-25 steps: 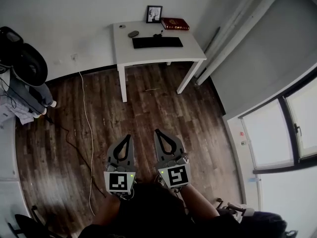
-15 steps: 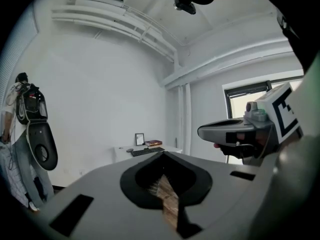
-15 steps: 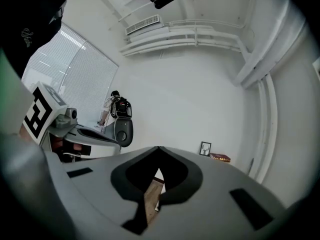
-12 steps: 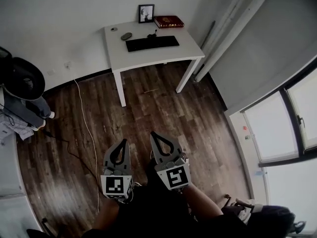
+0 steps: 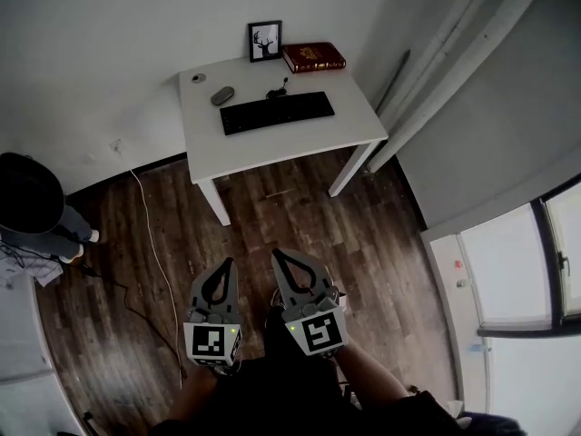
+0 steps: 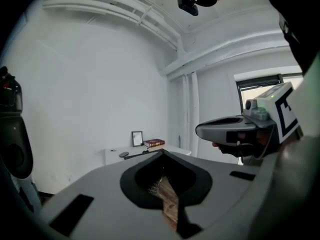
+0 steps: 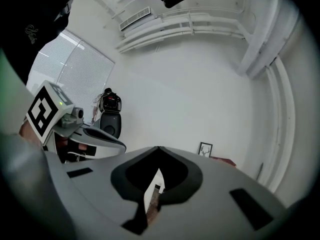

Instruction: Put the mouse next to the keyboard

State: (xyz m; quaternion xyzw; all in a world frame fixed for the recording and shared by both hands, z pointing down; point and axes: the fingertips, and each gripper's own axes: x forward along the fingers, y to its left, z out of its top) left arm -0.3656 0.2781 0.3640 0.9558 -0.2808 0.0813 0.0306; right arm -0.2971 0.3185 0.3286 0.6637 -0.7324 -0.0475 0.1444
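A grey mouse lies on the white table, to the left of and a little behind the black keyboard. In the left gripper view the mouse and table appear small and far off. Both grippers hover over the wooden floor well short of the table. My left gripper is shut with nothing in it. My right gripper is shut too and holds nothing. In the right gripper view my shut right gripper hides the table.
On the table's back edge stand a framed picture and a red book; a small round object lies at the left. A white cable runs across the floor. A dark chair stands at the left, a window at the right.
The table has grown larger and come nearer in the head view, as I and both grippers moved toward it. Both grippers stayed shut.
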